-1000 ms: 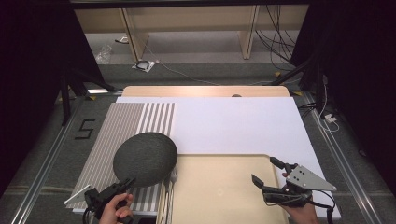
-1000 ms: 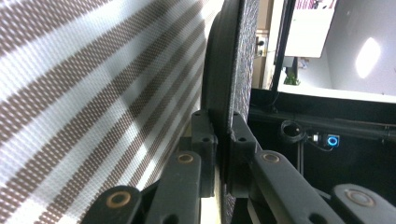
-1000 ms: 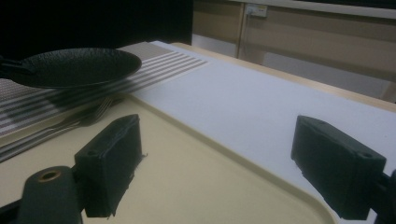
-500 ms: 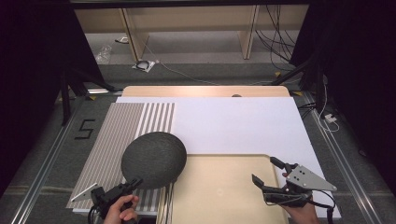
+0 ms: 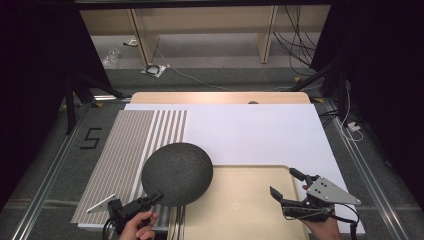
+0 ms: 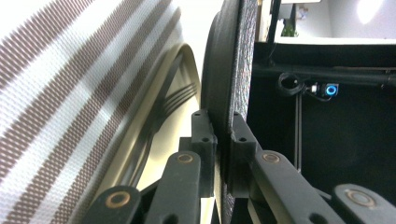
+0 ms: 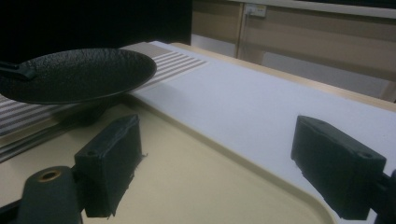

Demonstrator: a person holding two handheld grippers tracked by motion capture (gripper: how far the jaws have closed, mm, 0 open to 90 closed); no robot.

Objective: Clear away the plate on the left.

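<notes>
My left hand [image 5: 139, 226] sits low at the near-left corner of the beige tray [image 5: 240, 210], forearm coming in from below. Left gripper [image 5: 152, 199] angles up-right, jaws pinching the rim of the dark plate [image 5: 177, 172], held off the surface over the tray's left edge w/ the striped mat [image 5: 135, 150] beneath. Right gripper [image 5: 289, 186] hovers low over the tray's right side, jaws spread wide, nothing betw. them.

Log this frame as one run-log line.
left gripper: shut on plate rim | plate: lifted over tray | right gripper: open, empty
</notes>
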